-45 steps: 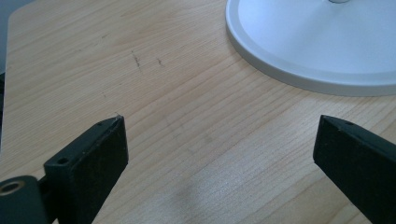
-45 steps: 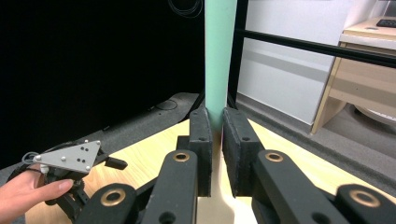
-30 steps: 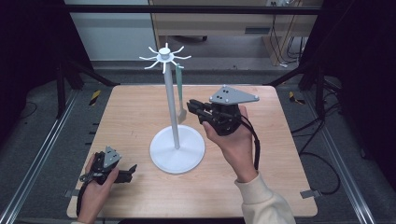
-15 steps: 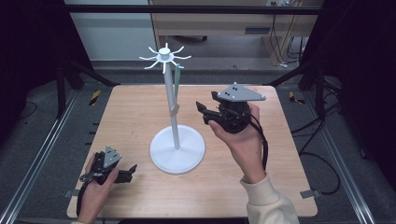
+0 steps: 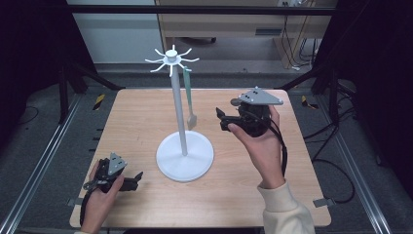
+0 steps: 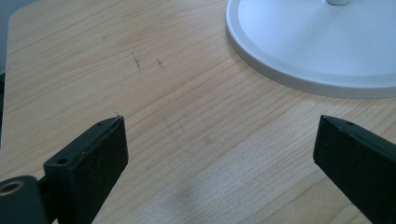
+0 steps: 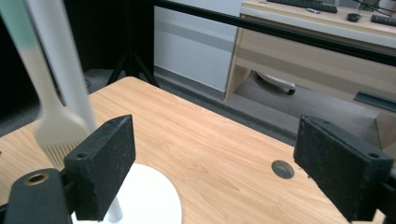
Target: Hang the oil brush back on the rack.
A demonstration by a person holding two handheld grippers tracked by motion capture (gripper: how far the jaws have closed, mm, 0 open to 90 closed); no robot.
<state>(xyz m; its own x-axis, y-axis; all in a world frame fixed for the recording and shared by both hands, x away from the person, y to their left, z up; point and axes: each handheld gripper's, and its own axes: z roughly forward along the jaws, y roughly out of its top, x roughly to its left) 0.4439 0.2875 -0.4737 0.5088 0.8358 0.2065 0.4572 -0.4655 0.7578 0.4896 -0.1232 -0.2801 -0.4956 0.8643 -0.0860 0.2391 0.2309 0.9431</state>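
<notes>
Right gripper now farther right and higher than second ago, away from white hanger stand with round base; left gripper unchanged, low on light wooden desk. Both grippers wide open, empty. Pale brush with green handle hangs from stand hook, left of right gripper. Right gripper view shows brush bristles close; left gripper view shows stand base edge.

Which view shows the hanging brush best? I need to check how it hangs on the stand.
The high view: the brush shows whole there, hanging from a hook of the white stand, its bristle end above the base. The right gripper view catches its blurred lower part beside the pole. The left gripper view shows the stand's base.
</notes>
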